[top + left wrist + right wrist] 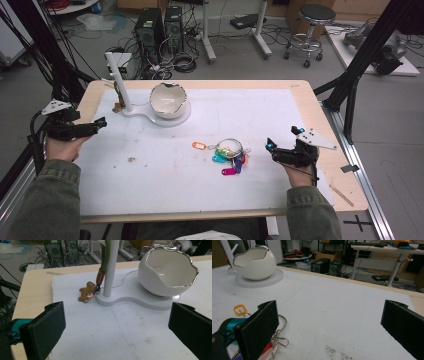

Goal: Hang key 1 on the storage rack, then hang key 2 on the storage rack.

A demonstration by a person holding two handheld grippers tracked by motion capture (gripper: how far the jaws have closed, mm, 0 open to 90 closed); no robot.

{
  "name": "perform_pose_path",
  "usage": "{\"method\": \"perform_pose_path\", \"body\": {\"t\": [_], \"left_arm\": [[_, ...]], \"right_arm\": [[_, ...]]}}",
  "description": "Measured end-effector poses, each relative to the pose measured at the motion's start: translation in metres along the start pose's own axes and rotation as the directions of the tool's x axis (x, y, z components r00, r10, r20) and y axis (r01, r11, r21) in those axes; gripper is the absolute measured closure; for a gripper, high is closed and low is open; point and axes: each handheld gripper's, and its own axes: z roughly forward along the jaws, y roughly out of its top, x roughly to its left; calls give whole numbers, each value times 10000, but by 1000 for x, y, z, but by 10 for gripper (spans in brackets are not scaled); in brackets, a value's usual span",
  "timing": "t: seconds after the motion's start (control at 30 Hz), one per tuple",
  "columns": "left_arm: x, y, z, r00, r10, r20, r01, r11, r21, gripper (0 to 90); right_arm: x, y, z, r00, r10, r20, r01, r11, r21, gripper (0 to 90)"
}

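Count of items on the table: one white bowl (169,100) shaped like a broken eggshell; one white stand (150,117) with one upright post (119,80); one green strap (106,255) hanging on that post, carrying one brown charm (86,295). One bunch of key tags (229,157) on one wire ring (282,326); within it one orange tag (199,145) lies apart from the rest, one pink tag (228,171) is distinct, and the remaining tags overlap too closely to count. Two grippers: left gripper (100,121), right gripper (270,145). One white sheet (165,180) covers one table (345,195)
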Motion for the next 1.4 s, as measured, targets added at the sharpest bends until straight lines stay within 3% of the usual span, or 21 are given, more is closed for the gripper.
{"method": "perform_pose_path", "body": {"t": [0.23,0.33,0.57,0.83,0.93,1.1,1.4], "left_arm": [[-6,-9,-9,9992,220,339,-206,9990,-400,17],[-9,-16,-12,9990,354,269,-340,9981,-512,17],[-9,-32,-19,9995,260,160,-246,9964,-808,16],[-13,-51,-25,9979,493,424,-452,9948,-916,16],[-13,-59,-27,9980,602,197,-578,9927,-1057,17],[-10,-71,-27,9997,259,-36,-262,9933,-1125,17],[-14,-79,-27,9993,385,29,-380,9940,-1023,16]], "right_arm": [[0,0,0,10000,5,-27,-5,10000,6,6],[0,0,0,10000,13,-17,-13,10000,-13,5],[1,0,0,10000,12,-50,-12,10000,36,5],[2,0,0,10000,-24,-94,24,10000,74,5],[2,0,1,9999,-70,-111,71,9999,75,5],[2,0,2,9997,-54,-225,57,9999,147,5],[8,2,6,9978,-35,-665,59,9994,352,5]]}}
